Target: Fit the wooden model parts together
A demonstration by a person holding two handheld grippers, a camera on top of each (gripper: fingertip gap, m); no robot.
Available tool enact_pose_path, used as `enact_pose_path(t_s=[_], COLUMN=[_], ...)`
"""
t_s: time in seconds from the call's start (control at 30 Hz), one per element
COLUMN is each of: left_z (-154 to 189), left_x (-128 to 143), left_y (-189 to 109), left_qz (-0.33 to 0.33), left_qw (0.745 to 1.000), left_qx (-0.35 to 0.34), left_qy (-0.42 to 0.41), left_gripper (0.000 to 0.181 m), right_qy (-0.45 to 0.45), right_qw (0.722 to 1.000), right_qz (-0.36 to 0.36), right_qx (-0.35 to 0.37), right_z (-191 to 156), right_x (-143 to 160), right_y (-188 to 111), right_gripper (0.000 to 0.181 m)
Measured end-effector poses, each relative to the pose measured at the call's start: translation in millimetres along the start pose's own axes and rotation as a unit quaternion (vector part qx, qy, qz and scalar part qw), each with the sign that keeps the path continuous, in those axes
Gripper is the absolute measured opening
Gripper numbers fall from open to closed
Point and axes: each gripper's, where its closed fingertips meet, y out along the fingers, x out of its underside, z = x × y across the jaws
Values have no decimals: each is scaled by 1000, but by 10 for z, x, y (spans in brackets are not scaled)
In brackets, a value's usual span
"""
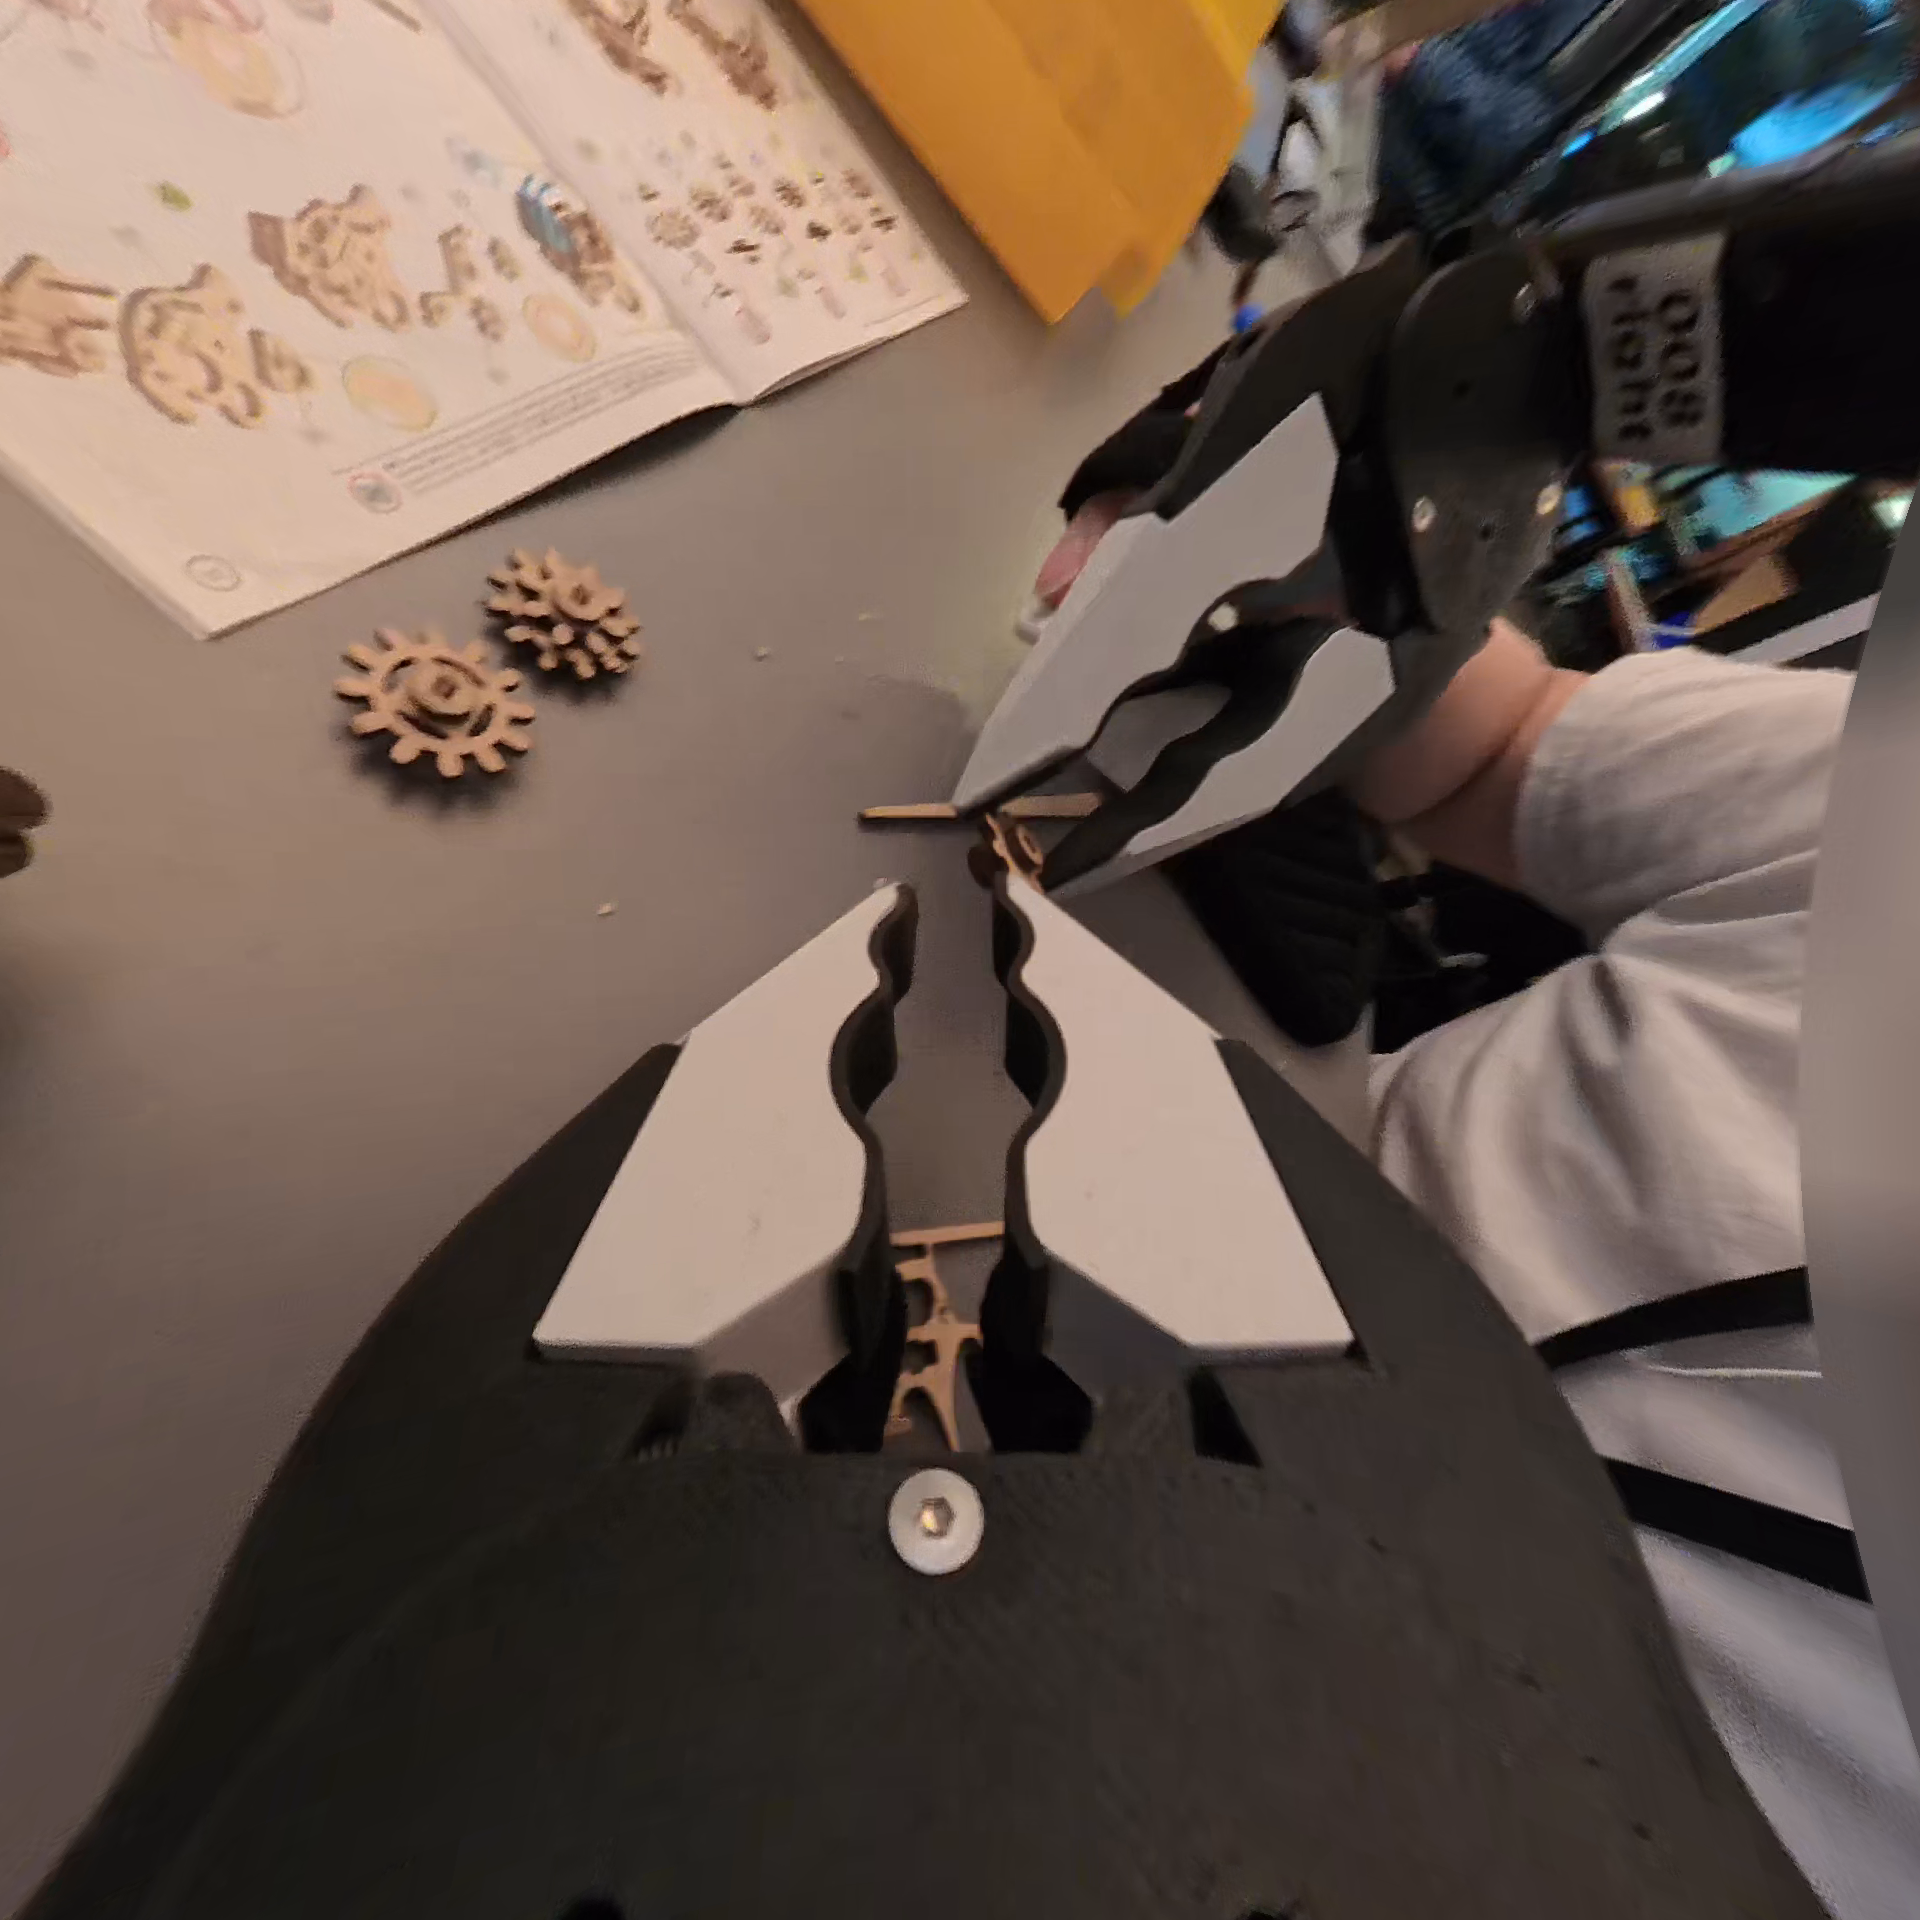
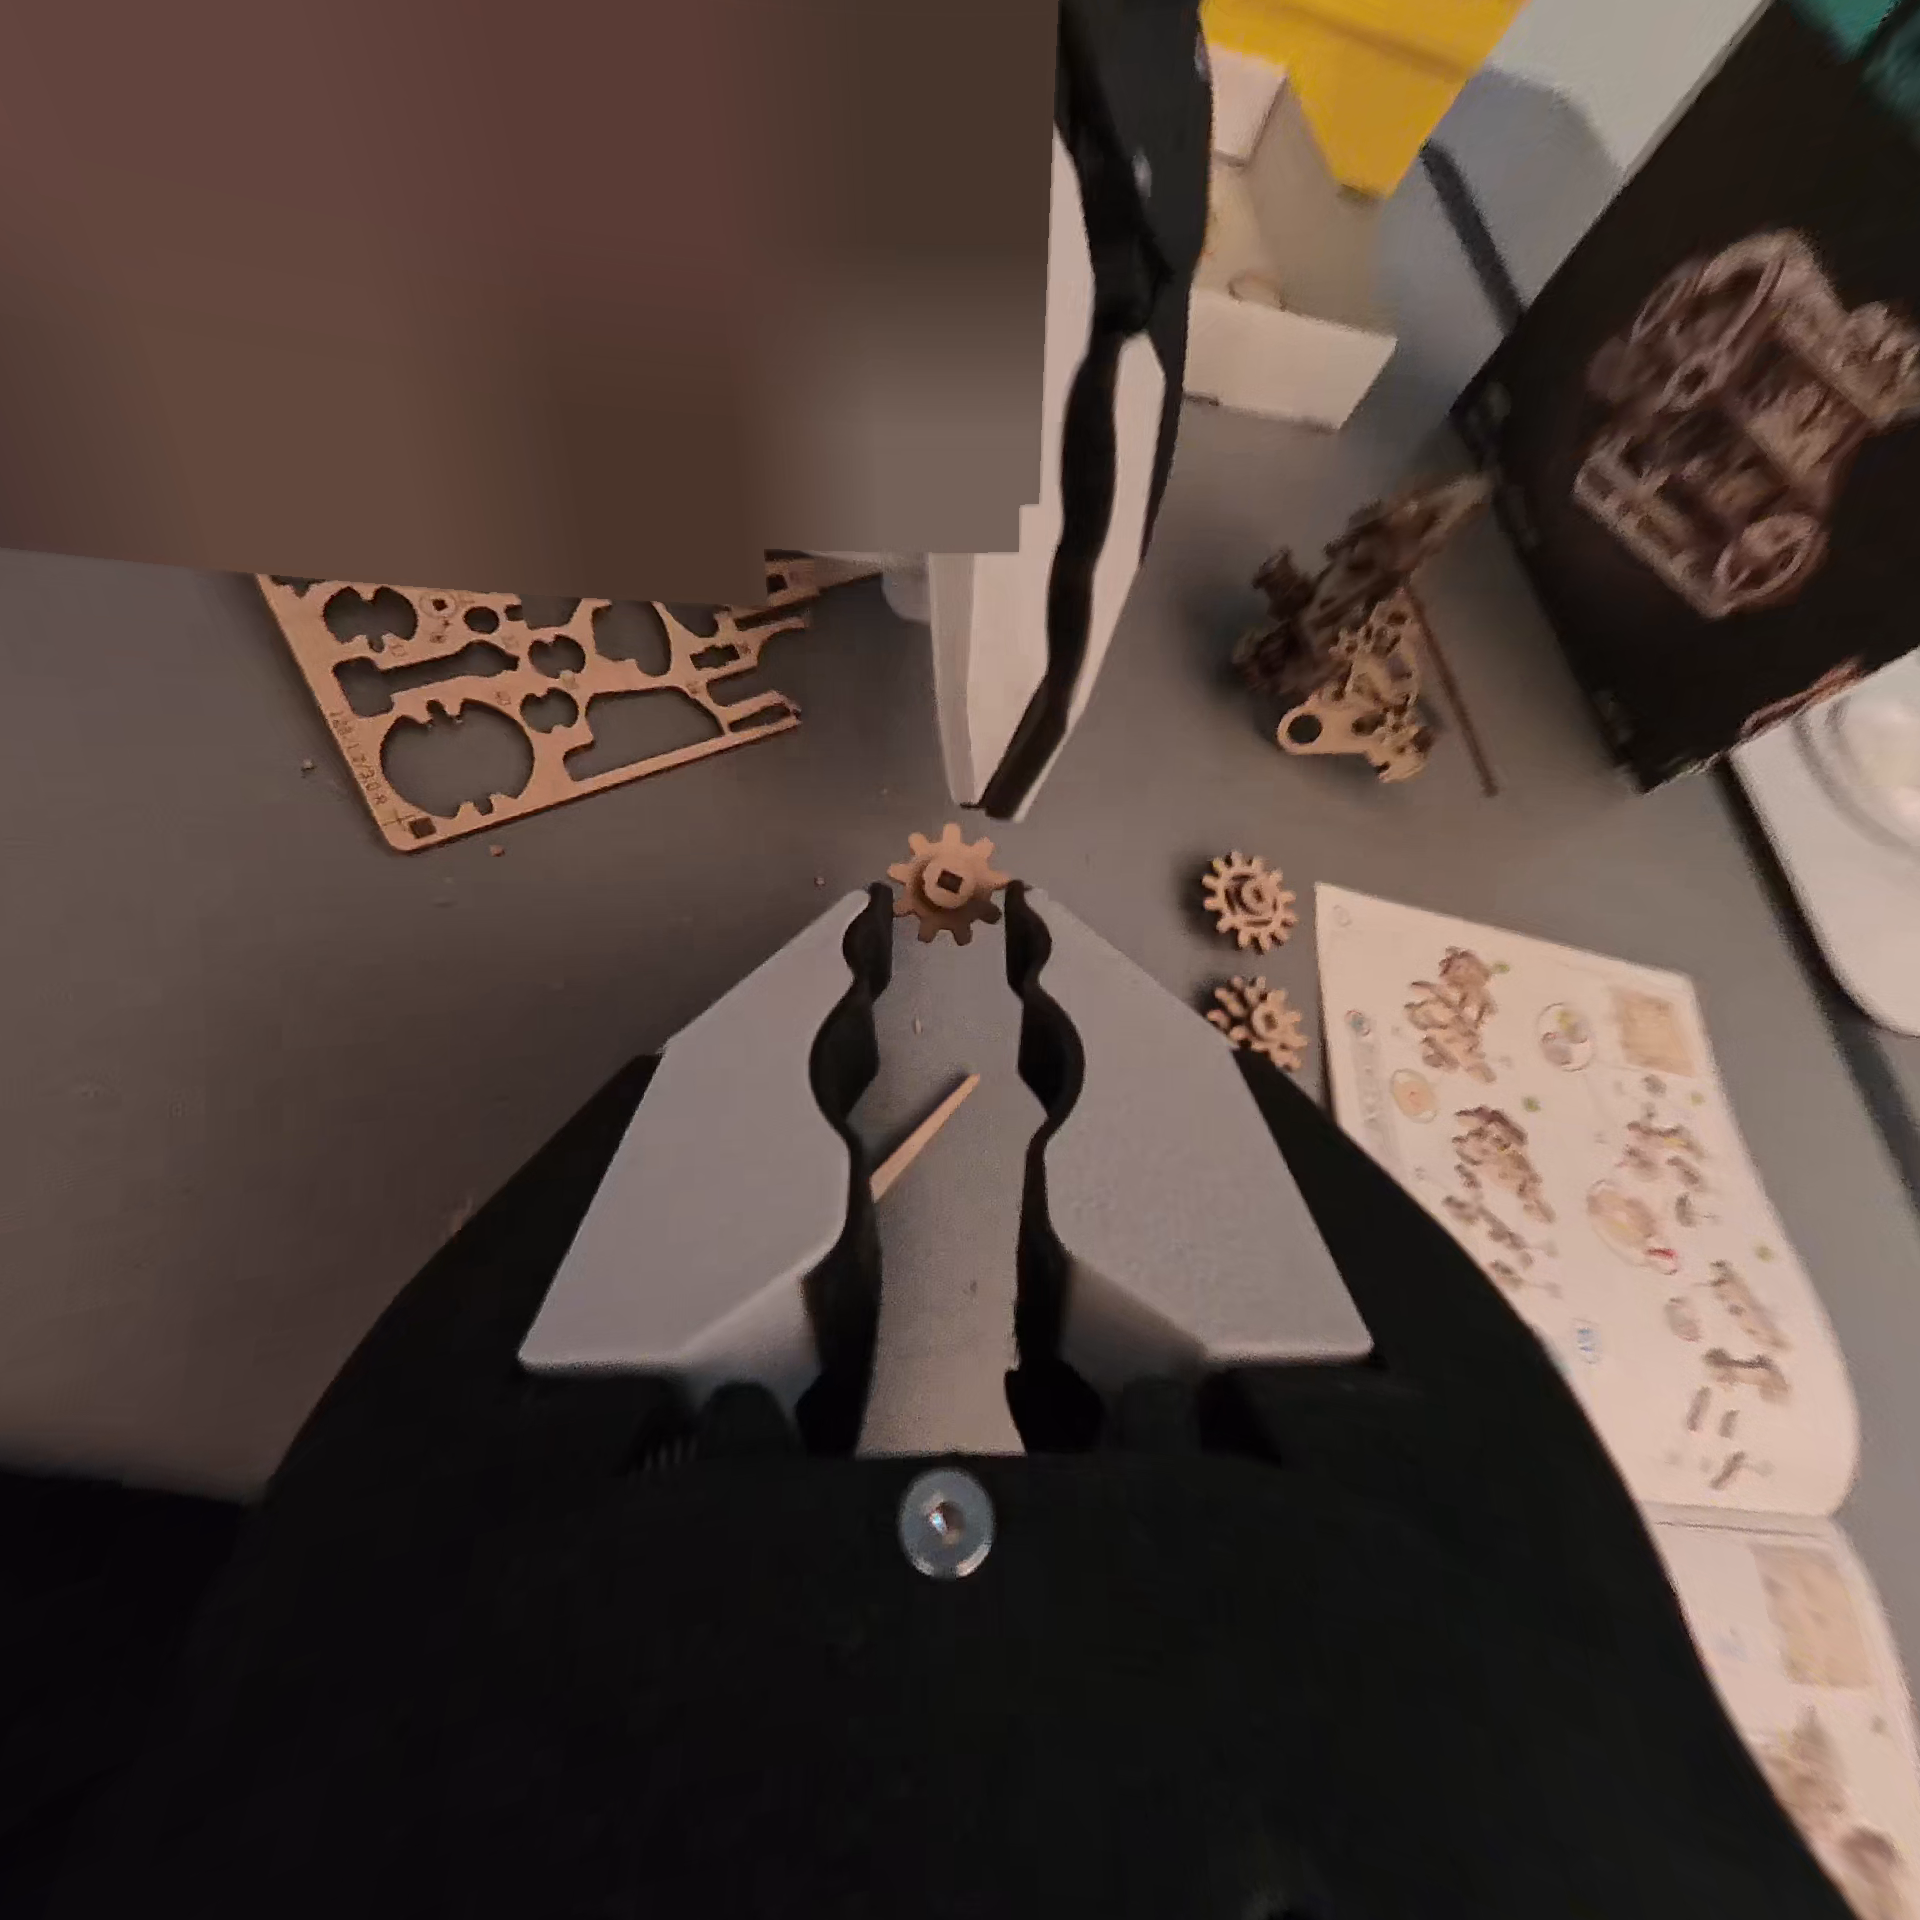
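My right gripper (image 2: 945, 896) is shut on a small wooden gear (image 2: 948, 883) with a square hole, pinched by its teeth between the fingertips just above the grey table (image 2: 312, 1039). In the left wrist view the right gripper (image 1: 1013, 850) comes in from the upper right with the gear (image 1: 1000, 844) at its tips. My left gripper (image 1: 951, 891) stands open with a narrow gap and is empty. Its tips are right beside the gear, and it shows from above in the right wrist view (image 2: 992, 805). A thin wooden stick (image 2: 925, 1132) lies on the table under the right gripper.
Two larger wooden gears (image 1: 434, 701) (image 1: 563, 613) lie near an open instruction booklet (image 1: 416, 260). A punched-out wooden sheet (image 2: 540, 707), a part-built model (image 2: 1351, 665), a black box (image 2: 1714, 416), a yellow bin (image 1: 1039, 135) and a person's white sleeve (image 1: 1610, 987) surround the work spot. Both grippers' tips are close together, under 4 cm apart.
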Motion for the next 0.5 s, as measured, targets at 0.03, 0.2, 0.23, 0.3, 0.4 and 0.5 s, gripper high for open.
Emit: enact_pose_path(t_s=[0.03, 0.2, 0.23, 0.3, 0.4, 0.5], left_z=[58, 261, 248, 209, 216, 321], left_x=[-19, -122, -112, -85, -112, -139], left_y=[4, -15, -8, 5, 2, 9], left_qz=[6, 33, 29, 19, 26, 36], left_qw=[1000, 998, 998, 999, 998, 996], left_qx=[17, 58, 50, 34, 27, 49], left_qy=[-1, 23, 29, 38, 58, 70], left_gripper=[14, 19, 19, 21, 21, 21], right_qy=[-26, -150, -162, -183, -218, -247], right_qw=[999, 983, 980, 972, 962, 949], right_qz=[2, 2, 9, 4, 16, 16], right_qx=[19, 106, 112, 149, 166, 197], right_z=[18, 80, 72, 151, 140, 183], right_x=[-41, -167, -201, -222, -264, -287], right_y=[-28, -133, -144, -188, -237, -282], right_gripper=[21, 20, 20, 19, 20, 20])
